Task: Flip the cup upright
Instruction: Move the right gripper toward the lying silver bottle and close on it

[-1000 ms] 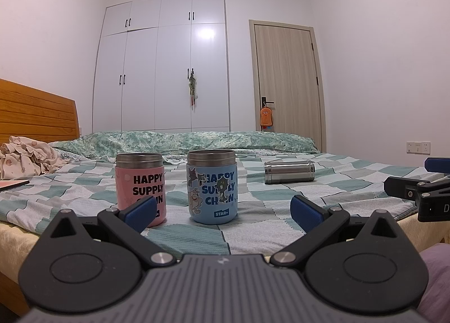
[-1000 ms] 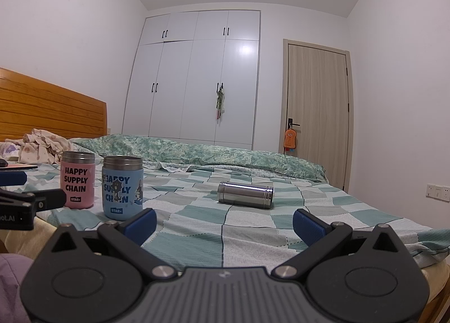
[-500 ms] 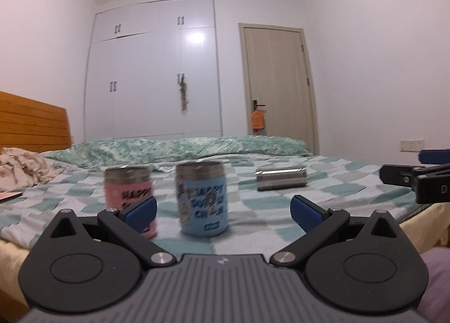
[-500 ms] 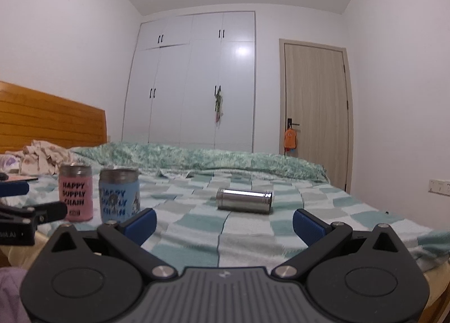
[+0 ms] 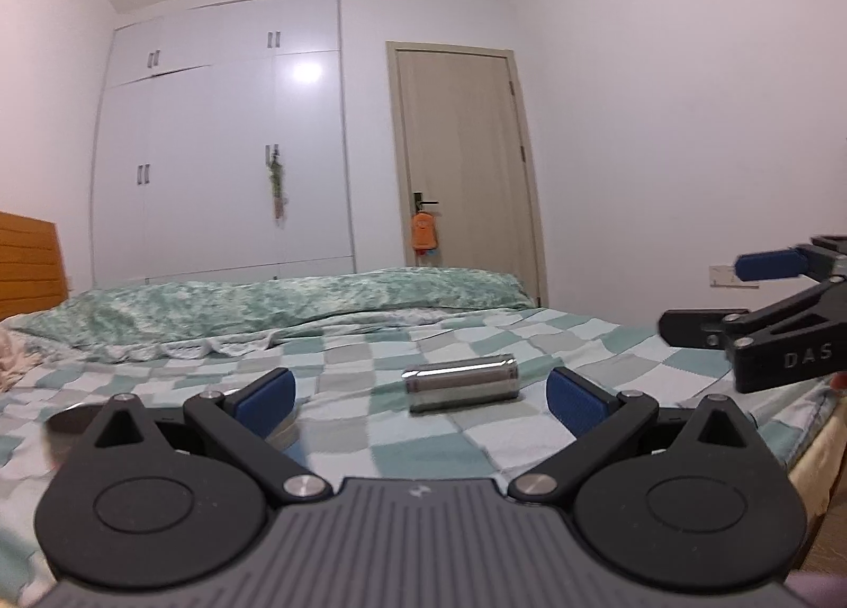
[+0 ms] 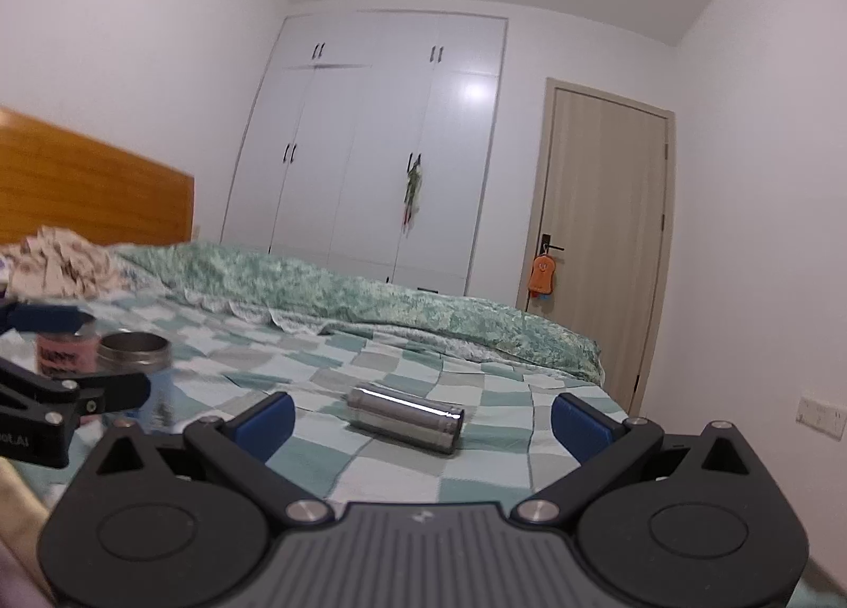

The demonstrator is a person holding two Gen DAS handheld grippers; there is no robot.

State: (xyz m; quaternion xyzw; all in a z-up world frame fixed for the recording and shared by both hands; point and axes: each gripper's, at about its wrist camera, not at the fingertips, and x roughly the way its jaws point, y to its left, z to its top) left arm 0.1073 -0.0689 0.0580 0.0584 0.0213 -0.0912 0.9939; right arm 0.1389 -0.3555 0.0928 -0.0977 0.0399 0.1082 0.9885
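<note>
Nearest, L wrist view: left gripper with jaws spread wide, blue pads well apart, nothing held. Just beyond, and framed between those pads: steel cup lying on its side on the bed, long axis running L–R across the jaw line, roughly parallel to the gap. Dead ahead of L jaws, slightly right of centre.

R wrist view: right gripper also wide open, empty. Same steel cup ahead between its pads too, but axis skewed from here, near end toward lower right, far end angling up-left. Which end is the mouth: can't tell, both ends blurred/shiny.

Judged: both about equally near; L squarer to the cup. Next move prob. calls for closing across the short dia., then rotating a quarter turn to stand it up; soft bedding may let it tip.

Left of steel cup: blue cup and, beyond it, pink cup, both upright, well apart from steel cup; pink partly hidden by L gripper's arm.

Writing: "DAS" on R gripper body as seen from L view; "...oLAI" fragment on L gripper body from R view. Print on pink and blue cups too blurred to read. None visible on steel cup.

Far: orange tag hanging on door handle beyond steel cup, no legible text.
</note>
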